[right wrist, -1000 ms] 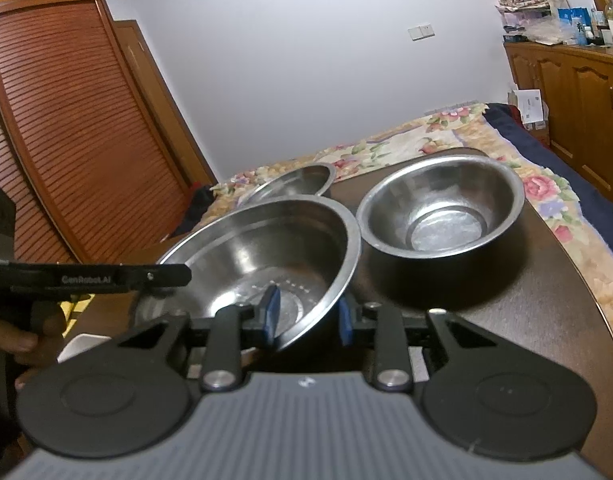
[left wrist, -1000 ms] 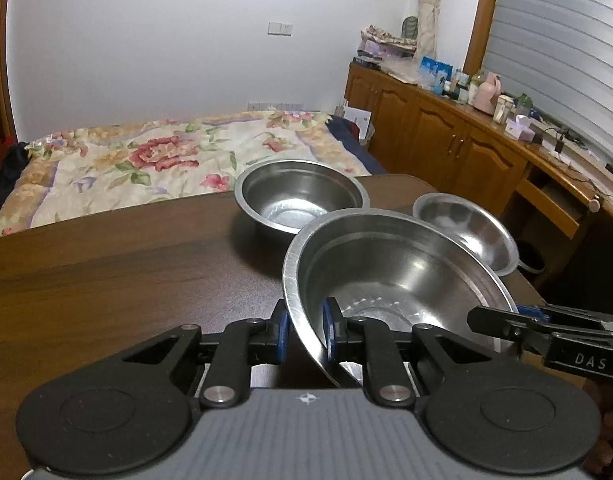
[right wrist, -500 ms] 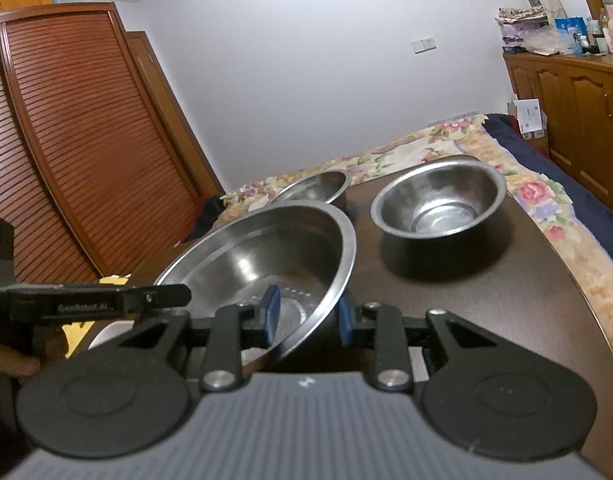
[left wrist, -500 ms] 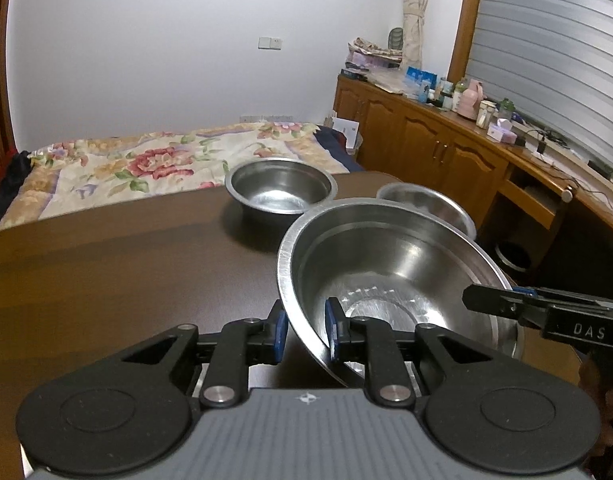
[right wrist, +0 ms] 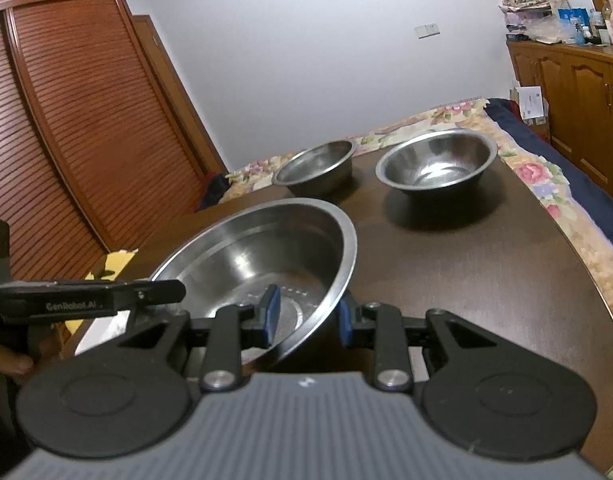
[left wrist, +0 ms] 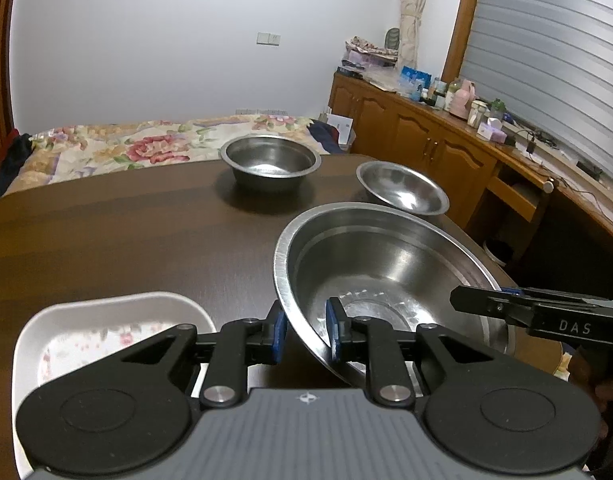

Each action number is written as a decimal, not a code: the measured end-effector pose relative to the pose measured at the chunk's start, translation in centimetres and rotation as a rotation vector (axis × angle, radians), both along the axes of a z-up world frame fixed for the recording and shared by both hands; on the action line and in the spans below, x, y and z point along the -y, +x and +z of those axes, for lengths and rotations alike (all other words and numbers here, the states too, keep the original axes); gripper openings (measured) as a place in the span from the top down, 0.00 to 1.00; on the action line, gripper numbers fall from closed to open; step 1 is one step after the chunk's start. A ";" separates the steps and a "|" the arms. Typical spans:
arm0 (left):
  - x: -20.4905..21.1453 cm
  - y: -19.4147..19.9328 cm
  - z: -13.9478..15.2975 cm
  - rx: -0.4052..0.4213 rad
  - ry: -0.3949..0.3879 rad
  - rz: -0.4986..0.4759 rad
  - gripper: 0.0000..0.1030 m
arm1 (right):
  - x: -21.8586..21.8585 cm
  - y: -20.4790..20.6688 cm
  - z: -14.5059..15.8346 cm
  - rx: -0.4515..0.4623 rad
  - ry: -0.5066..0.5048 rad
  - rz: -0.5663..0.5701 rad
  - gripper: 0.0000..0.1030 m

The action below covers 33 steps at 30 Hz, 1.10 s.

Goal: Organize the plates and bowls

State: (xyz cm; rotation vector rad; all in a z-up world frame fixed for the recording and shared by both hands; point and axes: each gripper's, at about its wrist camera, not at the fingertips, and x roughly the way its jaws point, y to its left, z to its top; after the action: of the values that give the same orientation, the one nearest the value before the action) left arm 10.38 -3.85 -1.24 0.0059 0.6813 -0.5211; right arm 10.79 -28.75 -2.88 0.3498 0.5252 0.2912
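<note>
Both grippers holding the big bowl

The left gripper (left wrist: 305, 330) and right gripper (right wrist: 308, 316) are gripping the big bowl (left wrist: 386, 280) by opposite rims, jaws nearly closed, at lower centre above the surface (left wrist: 126, 240); two smaller bowls (right wrist: 436, 162) are sitting beyond.

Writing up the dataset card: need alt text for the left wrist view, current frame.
The left gripper pinches the near rim of a large stainless steel basin above a dark wooden table, with the right gripper reaching in from the right. A white floral dish lies at lower left; two smaller steel bowls sit farther back, before a flowered bed.
</note>
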 end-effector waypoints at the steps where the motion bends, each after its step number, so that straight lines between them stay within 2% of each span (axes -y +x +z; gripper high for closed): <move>1: 0.0 -0.2 -0.1 -0.003 -0.002 0.001 0.77 | 0.0 -0.1 -0.1 -0.003 -0.002 0.002 0.69; 20: 0.3 -1.9 -1.0 -0.007 0.009 -0.018 0.75 | 0.3 -0.9 -0.2 -0.004 -0.014 0.000 0.69; 33: 0.5 -1.5 -1.6 -0.020 0.012 -0.021 0.75 | 0.4 -0.7 -0.7 -0.024 -0.009 -0.007 0.69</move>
State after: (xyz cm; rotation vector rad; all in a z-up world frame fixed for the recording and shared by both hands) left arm 8.91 -4.38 -2.89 0.0197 0.7047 -0.5379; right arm 10.07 -29.11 -3.54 0.3466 0.5485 0.2783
